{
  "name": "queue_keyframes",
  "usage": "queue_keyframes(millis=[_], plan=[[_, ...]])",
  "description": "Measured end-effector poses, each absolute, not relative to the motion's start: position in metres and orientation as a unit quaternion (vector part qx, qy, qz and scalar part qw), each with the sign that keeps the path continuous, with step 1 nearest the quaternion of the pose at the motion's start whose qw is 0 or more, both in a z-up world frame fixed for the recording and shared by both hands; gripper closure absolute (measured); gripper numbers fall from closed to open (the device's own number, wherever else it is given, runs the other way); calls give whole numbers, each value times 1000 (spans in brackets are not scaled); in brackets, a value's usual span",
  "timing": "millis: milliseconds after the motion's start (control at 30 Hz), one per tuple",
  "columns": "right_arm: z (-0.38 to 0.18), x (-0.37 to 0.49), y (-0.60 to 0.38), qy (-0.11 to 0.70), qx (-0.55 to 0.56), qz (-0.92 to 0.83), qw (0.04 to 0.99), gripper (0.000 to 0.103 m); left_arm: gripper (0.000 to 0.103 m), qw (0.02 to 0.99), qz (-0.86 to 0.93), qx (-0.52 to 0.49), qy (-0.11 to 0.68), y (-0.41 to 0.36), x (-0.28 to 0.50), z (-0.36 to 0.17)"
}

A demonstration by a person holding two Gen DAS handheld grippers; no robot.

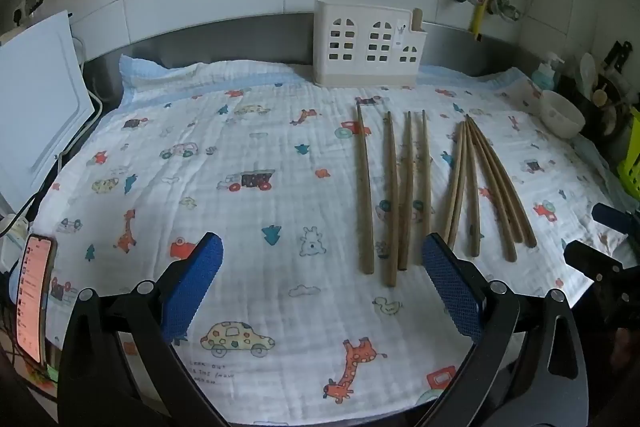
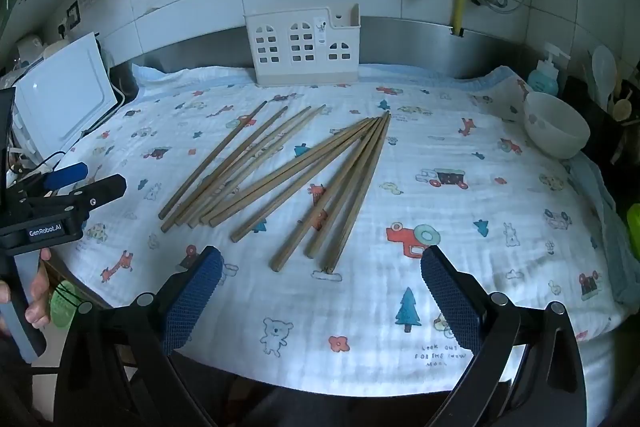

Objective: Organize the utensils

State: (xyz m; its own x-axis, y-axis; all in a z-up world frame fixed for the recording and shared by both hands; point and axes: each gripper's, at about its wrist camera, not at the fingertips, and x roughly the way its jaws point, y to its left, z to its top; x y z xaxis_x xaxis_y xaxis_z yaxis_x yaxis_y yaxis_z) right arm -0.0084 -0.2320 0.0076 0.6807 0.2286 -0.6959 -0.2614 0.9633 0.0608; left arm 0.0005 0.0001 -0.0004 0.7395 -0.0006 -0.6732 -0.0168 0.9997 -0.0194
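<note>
Nine wooden chopsticks [image 1: 404, 187] lay loose on the printed cloth [image 1: 248, 147], all in front of the white house-shaped holder [image 1: 366, 43] standing at the back against the wall: four roughly parallel, five fanned from a shared tip. Both the left gripper [image 1: 322, 287] and the right gripper [image 2: 322, 301] hovered nearer than the sticks, jaws spread wide and holding nothing. The sticks looked light, stiff and apt to roll; a pinch near mid-length would probably balance best. Left of the holder the cloth offered room; a bowl [image 2: 556, 127] sat well to its right.
</note>
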Motion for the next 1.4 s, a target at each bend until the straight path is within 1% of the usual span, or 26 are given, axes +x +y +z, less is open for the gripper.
queue_keyframes(millis=[567,633,667,967,1033,1100,1133,1200,1300,1400], plan=[[9,-3,-233,377,-20,130,917,9,5,933,13,-22,359,5,4,-4],[7,-3,-233,379,-21,130,916,12,5,933,13,-21,359,5,4,-4],[7,-2,-234,380,-20,130,915,17,5,933,13,-20,359,5,5,-4],[6,-1,-234,382,-19,130,915,21,5,932,13,-20,362,3,9,-7],[6,-1,-234,382,-19,129,915,23,5,932,12,-21,363,3,10,-7],[6,-1,-233,384,-20,131,914,27,6,931,11,-24,364,3,10,-8],[5,-1,-233,385,-19,130,914,28,6,931,11,-23,365,3,11,-8],[5,0,-234,386,-17,131,913,31,6,931,10,-22,364,3,11,-8],[4,2,-235,389,-15,131,912,33,6,931,10,-26,364,4,12,-8],[4,3,-235,389,-14,131,912,37,11,930,8,-29,365,4,14,-8]])
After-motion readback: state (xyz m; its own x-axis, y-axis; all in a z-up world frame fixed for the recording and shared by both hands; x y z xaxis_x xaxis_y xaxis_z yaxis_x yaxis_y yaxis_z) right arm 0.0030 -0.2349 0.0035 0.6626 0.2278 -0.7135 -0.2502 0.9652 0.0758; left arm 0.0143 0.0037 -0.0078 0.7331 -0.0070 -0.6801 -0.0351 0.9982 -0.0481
